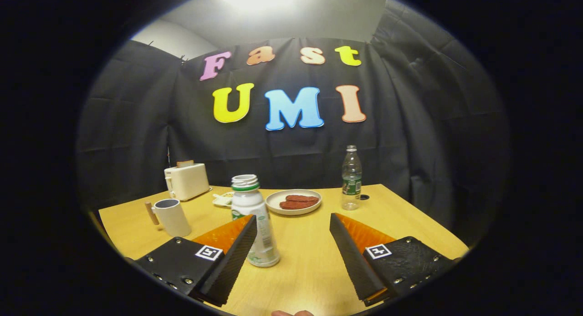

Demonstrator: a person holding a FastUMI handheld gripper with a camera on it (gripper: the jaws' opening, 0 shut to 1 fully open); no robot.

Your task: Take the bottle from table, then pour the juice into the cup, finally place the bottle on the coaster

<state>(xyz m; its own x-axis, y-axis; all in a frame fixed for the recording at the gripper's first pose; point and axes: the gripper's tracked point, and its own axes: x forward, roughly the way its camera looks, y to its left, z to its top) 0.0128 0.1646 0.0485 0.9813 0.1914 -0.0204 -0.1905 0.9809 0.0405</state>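
Approach to the juice bottle: jaws wide apart, nothing held yet.

I have the gripper low over the bench with its jaws spread wide. The juice bottle, white with its cap off and a green ring at the neck, stands upright just inside the left finger, apparently at or very near it and well clear of the right. Risk, in my judgement: being off-centre, a closing stroke would let the left finger push first and tip the open bottle, spilling juice. The cup stands beside the toaster, beyond the left finger; a careless swing toward it could clip it. I cannot identify the coaster with confidence; the small dark disc by the clear water bottle may be it. Labels on both bottles are too small to read. The plate carries reddish food.
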